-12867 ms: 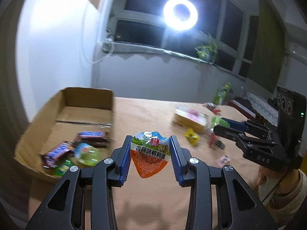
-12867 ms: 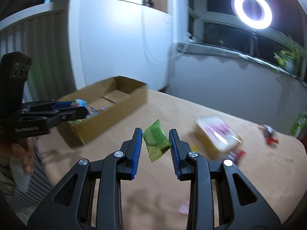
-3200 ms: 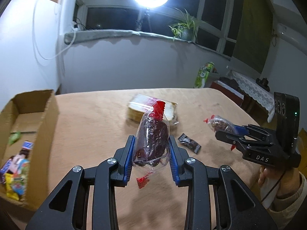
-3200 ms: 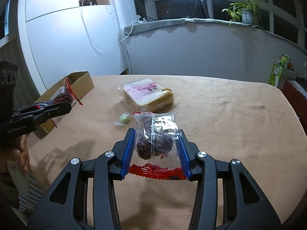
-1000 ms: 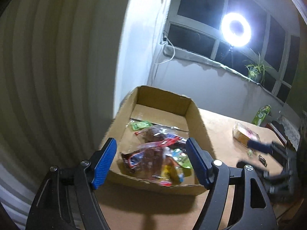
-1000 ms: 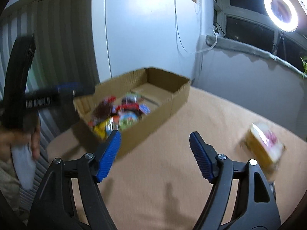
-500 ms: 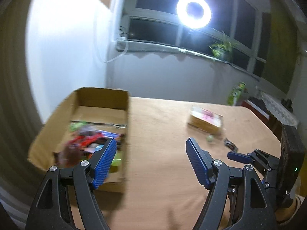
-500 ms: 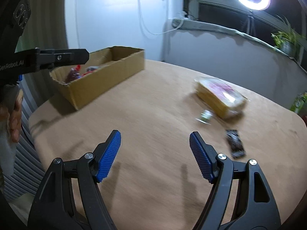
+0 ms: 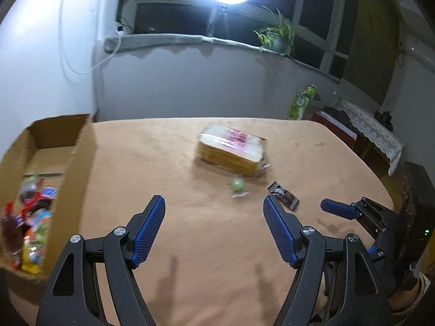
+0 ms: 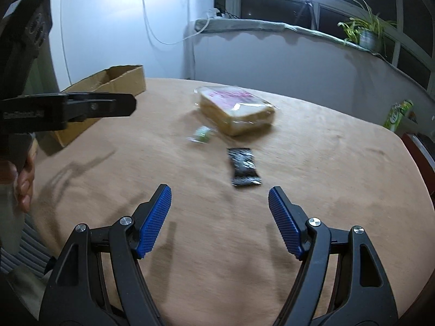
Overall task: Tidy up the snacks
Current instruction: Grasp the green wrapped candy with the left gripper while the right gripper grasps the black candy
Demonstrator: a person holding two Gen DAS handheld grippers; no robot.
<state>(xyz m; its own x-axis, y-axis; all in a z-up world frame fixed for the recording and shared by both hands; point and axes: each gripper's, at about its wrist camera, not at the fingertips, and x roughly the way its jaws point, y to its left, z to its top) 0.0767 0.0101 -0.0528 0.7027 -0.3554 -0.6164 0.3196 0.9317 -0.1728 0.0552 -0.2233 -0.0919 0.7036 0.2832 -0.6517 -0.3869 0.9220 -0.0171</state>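
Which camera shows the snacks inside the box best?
The left wrist view. It looks down into the open box, so the colourful snacks piled at its near end show. The right wrist view catches only the box's outside wall, partly behind the other tool, with nothing inside visible.

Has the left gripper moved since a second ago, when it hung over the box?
Yes. The left gripper has swung away from the box, now at the left edge of its view, toward the bread on the table, open and empty.

Bagged bread [image 9: 233, 148], green candy [image 9: 237, 185], black packet [image 9: 283, 198] lie near together.
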